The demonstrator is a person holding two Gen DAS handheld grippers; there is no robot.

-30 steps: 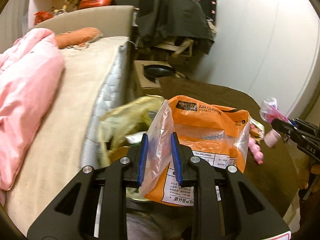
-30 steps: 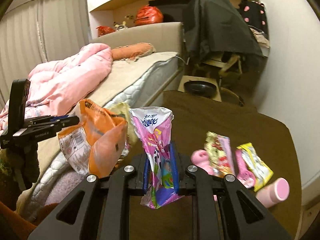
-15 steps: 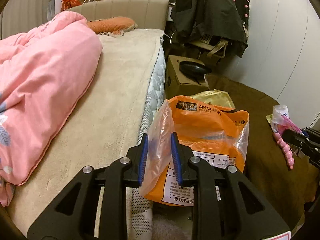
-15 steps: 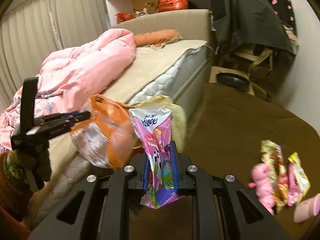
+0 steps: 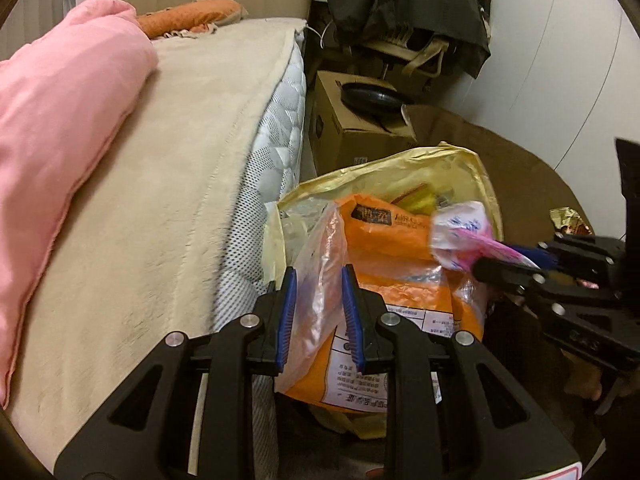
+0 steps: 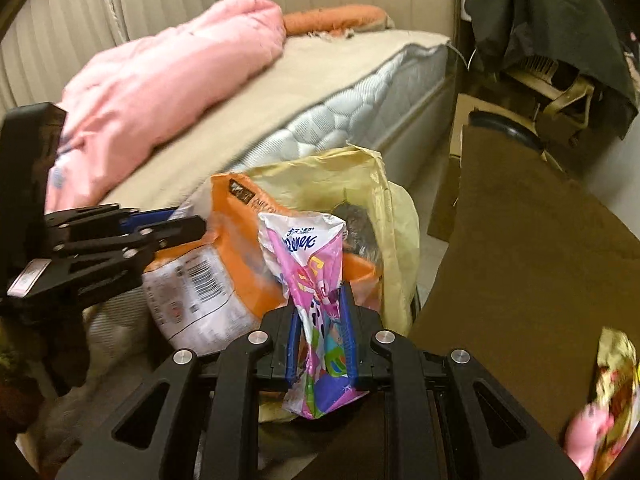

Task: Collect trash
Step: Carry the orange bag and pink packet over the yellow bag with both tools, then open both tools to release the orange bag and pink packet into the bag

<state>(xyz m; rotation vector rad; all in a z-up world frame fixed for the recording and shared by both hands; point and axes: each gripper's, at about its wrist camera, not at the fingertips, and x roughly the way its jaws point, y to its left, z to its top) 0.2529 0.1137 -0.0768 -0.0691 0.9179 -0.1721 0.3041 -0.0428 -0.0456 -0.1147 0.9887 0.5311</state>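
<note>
The left gripper (image 5: 320, 316) was seen clamped on the clear, crinkled edge of an orange plastic air-cushion bag with a white printed label (image 5: 404, 280); the film was pinched between the two blue pads, and the body of the bag hung ahead of the fingers and to their right. Just behind it, the open mouth of a pale yellow plastic trash bag (image 5: 404, 168) was spread, standing on the floor hard against the side of a quilted white mattress (image 5: 276, 148). Dark and yellow scraps could be made out inside the yellow bag, though they were too small to identify.

The right gripper (image 6: 322, 332) was closed on a crumpled pink-and-white plastic tissue wrapper with cartoon print (image 6: 316, 280) — the wrapper was held upright, its lower end sticking out below the pads and its torn white top reaching toward the yellow bag's opening. In the left wrist view the same wrapper was seen, blurred, over the orange bag at the yellow bag's rim.

A brown round table top (image 6: 520, 260) lay to the right, with a few colourful snack wrappers (image 6: 614, 380) at its near edge, well apart from both grippers. A pink quilted duvet (image 5: 60, 100) was heaped on the bed.
</note>
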